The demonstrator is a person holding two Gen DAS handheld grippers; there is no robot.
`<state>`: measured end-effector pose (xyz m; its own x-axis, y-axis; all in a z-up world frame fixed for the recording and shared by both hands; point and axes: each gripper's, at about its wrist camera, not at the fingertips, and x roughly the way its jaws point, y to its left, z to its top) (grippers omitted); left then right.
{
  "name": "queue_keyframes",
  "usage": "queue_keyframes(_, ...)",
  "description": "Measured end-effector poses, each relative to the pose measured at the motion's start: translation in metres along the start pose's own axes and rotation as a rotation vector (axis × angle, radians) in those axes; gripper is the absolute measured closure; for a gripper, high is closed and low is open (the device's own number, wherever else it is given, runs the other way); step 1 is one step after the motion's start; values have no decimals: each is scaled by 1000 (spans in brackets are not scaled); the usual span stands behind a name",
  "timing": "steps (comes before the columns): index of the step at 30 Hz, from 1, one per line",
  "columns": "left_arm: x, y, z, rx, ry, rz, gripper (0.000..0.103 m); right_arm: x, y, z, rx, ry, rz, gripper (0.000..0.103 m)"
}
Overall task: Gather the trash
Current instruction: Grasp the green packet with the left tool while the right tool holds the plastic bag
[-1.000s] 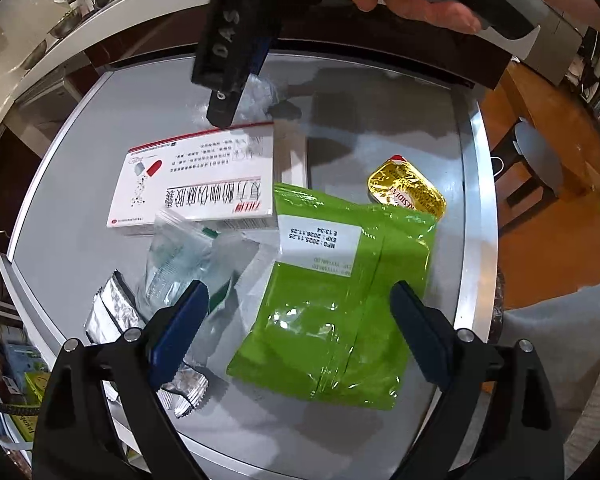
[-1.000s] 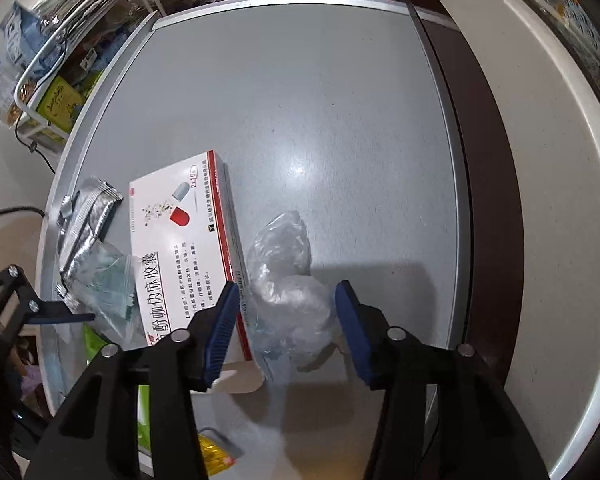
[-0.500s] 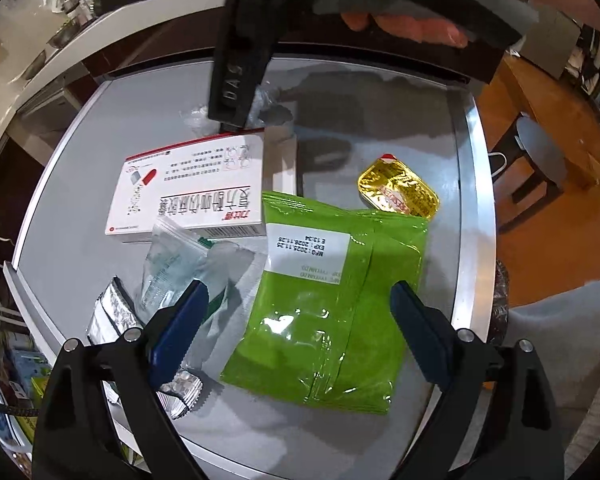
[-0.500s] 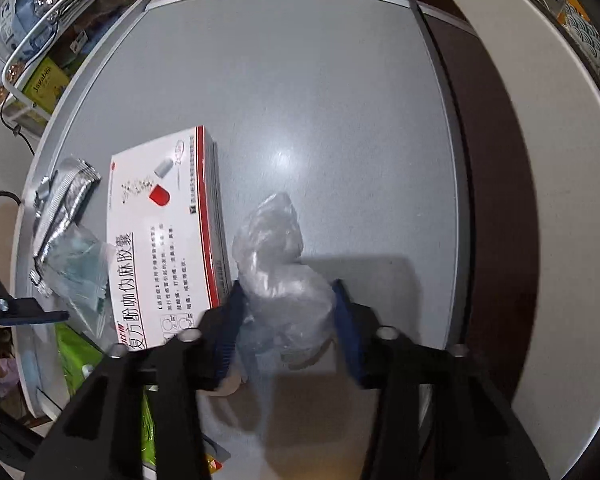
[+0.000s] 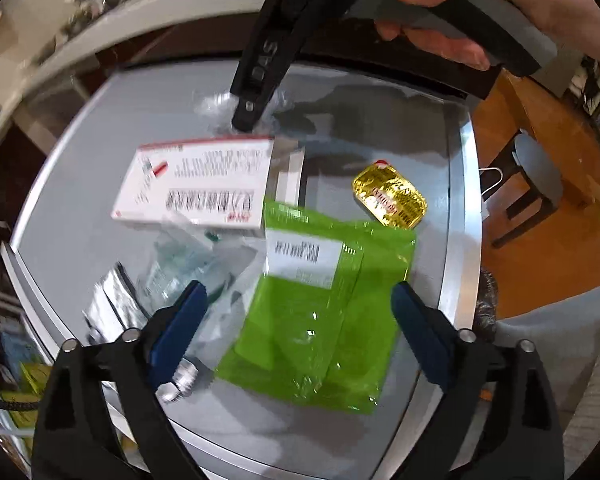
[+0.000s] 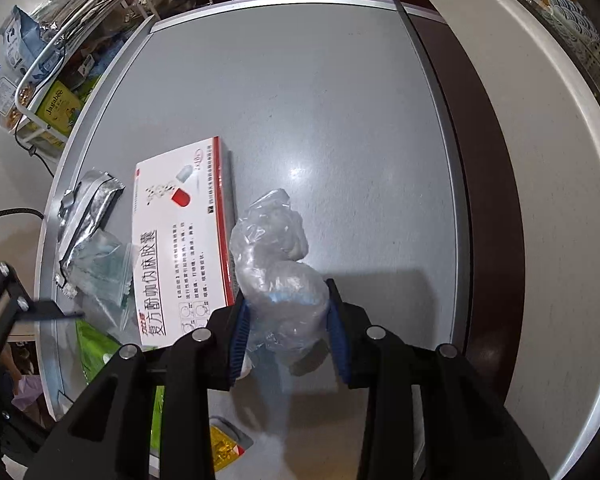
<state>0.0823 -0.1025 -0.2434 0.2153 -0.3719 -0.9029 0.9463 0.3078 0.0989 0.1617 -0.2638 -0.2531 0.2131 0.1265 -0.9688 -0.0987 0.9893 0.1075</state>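
1. Gripping a crumpled clear plastic bag (image 6: 278, 276), the right gripper (image 6: 286, 336) has its blue-padded fingers (image 6: 238, 334) pressed against both sides of the bag after just closing in on it; the bag's loose top bulges out ahead of the pads.
2. The bag sits on the grey worktop (image 6: 300, 100), just beside the long red-striped edge of a medicine box (image 6: 180, 248), toward the worktop's side that borders a dark strip and a white counter.
3. The left gripper (image 5: 298, 322) hangs with its fingers (image 5: 178, 322) spread wide above a green pouch (image 5: 320, 312), touching nothing.
4. Crowding the bag's side of the worktop: the flat white cardboard box, printed with a red-and-white capsule and Chinese characters, with one end flap open.
5. Near the worktop's metal-trimmed edge lie a crinkled silver foil packet (image 6: 88, 208) and a small clear zip bag (image 6: 104, 268) with greenish contents, the two overlapping.
6. The green pouch is glossy and flat, with a white printed label too blurred to read; its corner overlaps the box.
7. A gold foil portion pack (image 5: 390, 199), rounded with a red tab, lies apart near the worktop's right rim; its red lettering is unreadable.
8. Beyond the worktop, a wire rack holds packets, one marked "Jagabee" (image 6: 56, 110).
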Motion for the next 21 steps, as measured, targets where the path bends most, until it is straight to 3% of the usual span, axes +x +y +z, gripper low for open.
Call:
queue_keyframes(5,14,-17,5,169,69,59,3,-3,-1,-6,-1,6,5,68)
queue_keyframes(7,17,-19,7,186,87,20,3,-4,0,-7,1,3,8,68)
queue_keyframes(11,21,-16,15,174,133,-101,3,-3,2,-3,4,1,12,68)
queue_keyframes(15,41,-14,19,177,214,-81,1,-4,1,-6,8,-1,19,68)
queue_keyframes(21,44,-6,15,68,181,-128,2,-5,1,-7,15,-9,23,68)
